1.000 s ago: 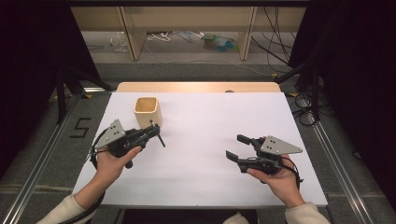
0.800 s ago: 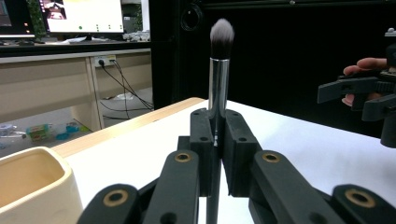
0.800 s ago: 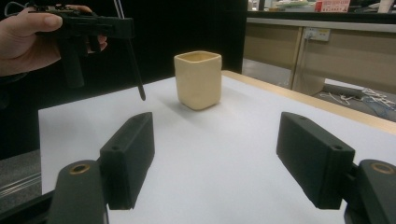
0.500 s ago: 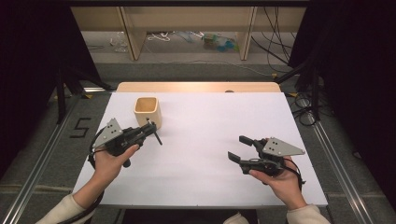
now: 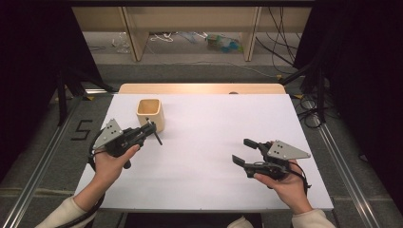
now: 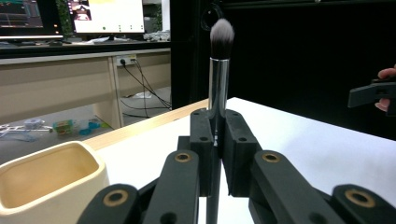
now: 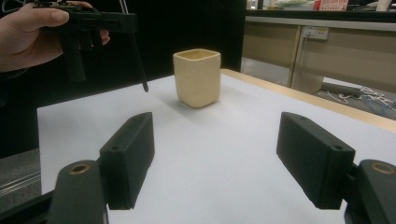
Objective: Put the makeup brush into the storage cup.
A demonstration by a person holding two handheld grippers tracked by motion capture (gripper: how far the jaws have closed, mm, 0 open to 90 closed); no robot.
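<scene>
My left gripper (image 5: 151, 129) is shut on a makeup brush (image 5: 157, 137) with a black handle, held just above the table beside the cream square cup (image 5: 150, 114). In the left gripper view the brush (image 6: 219, 70) stands upright between the jaws, with its chrome ferrule and grey bristles on top and the cup (image 6: 46, 182) at the lower left. My right gripper (image 5: 243, 152) hovers over the table's right side, open with nothing between its pads (image 7: 135, 140). The right gripper view shows the cup (image 7: 197, 77) ahead and the brush handle (image 7: 139, 65) hanging from the left gripper (image 7: 93, 23).
The white table top (image 5: 214, 118) has a wooden strip (image 5: 199, 88) along its far edge. Beyond it are shelf legs and loose cables on the floor. Dark curtains flank both sides, and metal rails (image 5: 342, 161) run alongside the table.
</scene>
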